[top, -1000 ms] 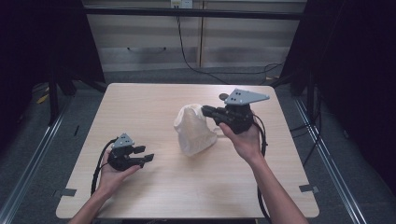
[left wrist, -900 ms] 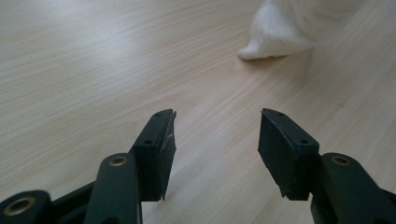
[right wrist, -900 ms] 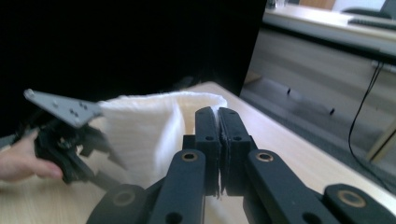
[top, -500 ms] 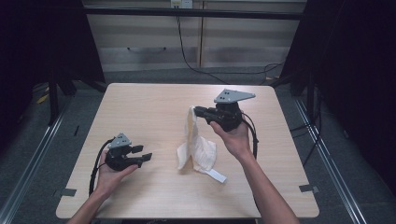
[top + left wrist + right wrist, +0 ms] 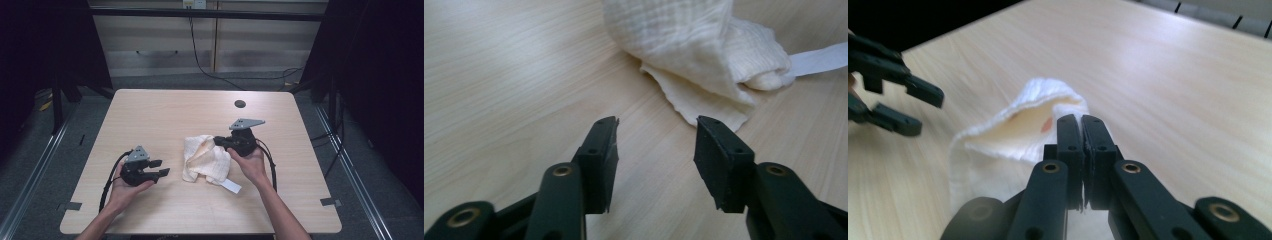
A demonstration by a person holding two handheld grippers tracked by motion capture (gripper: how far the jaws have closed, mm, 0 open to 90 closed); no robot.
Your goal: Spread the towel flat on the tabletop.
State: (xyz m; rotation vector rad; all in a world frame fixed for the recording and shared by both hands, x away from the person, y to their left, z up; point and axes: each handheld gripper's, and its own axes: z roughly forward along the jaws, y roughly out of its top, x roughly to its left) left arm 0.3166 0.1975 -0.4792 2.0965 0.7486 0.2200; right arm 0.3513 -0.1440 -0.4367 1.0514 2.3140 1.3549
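We saw the cream cloth lying crumpled at the centre of the table. The right gripper was clenched on the cloth's upper right edge. The left gripper, lower left, had just been closing, jaws apart with nothing between them.

A light wooden bench with rounded corners and a pale grain carries the things. A small round dark hole sits near its far edge, toward the right corner. A crumpled cream-white waffle-weave cloth lies on the bench around the middle, closer to the near edge, with a flat white label strip sticking out of its near-right side onto the wood.
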